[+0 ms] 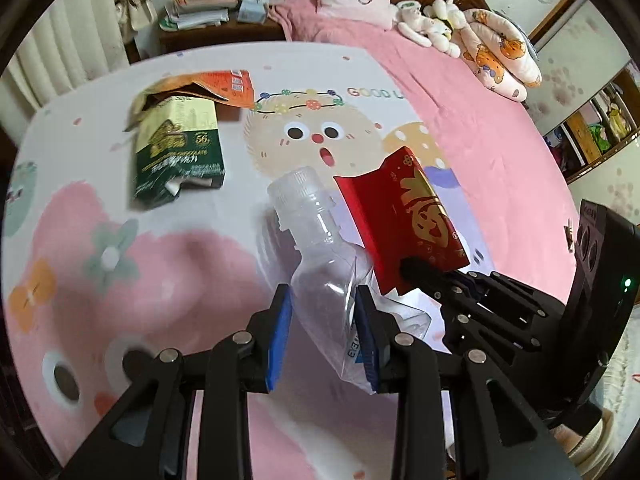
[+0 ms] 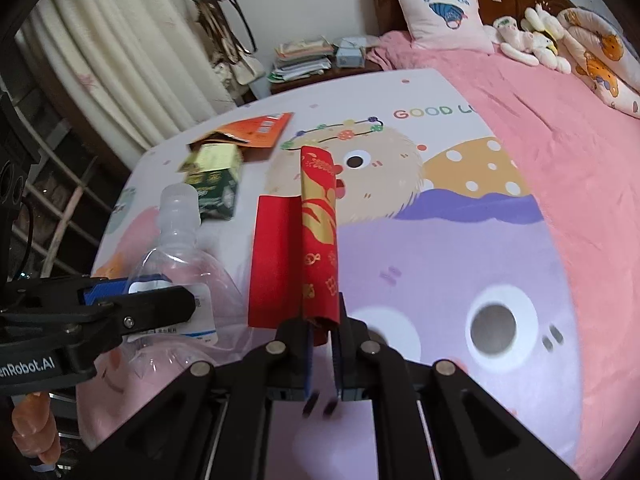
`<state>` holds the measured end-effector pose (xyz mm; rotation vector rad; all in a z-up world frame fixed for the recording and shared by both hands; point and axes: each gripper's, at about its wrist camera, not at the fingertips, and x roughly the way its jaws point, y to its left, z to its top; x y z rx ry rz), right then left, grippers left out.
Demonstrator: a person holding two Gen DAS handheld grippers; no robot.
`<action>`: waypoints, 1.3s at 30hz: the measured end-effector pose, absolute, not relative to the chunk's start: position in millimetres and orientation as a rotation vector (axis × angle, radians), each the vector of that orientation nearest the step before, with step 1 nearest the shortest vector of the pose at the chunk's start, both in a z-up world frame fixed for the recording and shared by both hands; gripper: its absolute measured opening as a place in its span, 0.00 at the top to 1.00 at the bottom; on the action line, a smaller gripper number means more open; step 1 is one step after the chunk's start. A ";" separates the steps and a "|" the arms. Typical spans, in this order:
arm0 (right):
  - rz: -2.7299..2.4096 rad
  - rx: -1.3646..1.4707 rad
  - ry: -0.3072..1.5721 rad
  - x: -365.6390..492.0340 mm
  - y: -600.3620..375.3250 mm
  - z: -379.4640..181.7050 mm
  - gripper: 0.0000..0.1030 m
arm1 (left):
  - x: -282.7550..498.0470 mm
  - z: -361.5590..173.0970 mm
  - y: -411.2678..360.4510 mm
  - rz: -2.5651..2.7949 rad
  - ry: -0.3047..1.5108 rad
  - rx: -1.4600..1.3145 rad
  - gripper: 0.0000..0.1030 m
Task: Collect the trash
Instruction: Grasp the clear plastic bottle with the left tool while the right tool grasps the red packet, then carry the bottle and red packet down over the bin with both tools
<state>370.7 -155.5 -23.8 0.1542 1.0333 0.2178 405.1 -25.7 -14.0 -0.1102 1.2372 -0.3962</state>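
Bedroom bed (image 1: 460,128) with cartoon sheet: left gripper (image 1: 324,332) fingers pinch a light, crushable, slippery clear bottle (image 1: 316,248) at its body, right gripper (image 2: 322,344) fingers clamp a flimsy red envelope (image 2: 304,248) by its near end; beyond both, a green carton (image 1: 176,152) lies.

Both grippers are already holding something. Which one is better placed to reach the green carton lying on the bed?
Probably left. The left gripper, shut on the clear plastic bottle, is nearer the green cardboard carton. The right gripper, holding the red paper envelope, sits farther right. Both must unload first.
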 end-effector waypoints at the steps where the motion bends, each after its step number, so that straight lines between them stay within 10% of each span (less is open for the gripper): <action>1: 0.228 0.152 1.027 361.3 -157.8 -19.8 0.93 | 393.2 -8.5 -24.9 -0.387 1.225 -0.101 0.71; 22: 0.404 0.010 1.061 129.8 -205.1 -16.5 0.93 | 111.7 6.6 -57.3 -0.232 1.171 -0.041 0.71; 39: 0.325 0.120 1.288 43.6 -211.4 -113.3 0.93 | 45.1 -68.4 -60.7 -0.215 1.337 0.062 0.71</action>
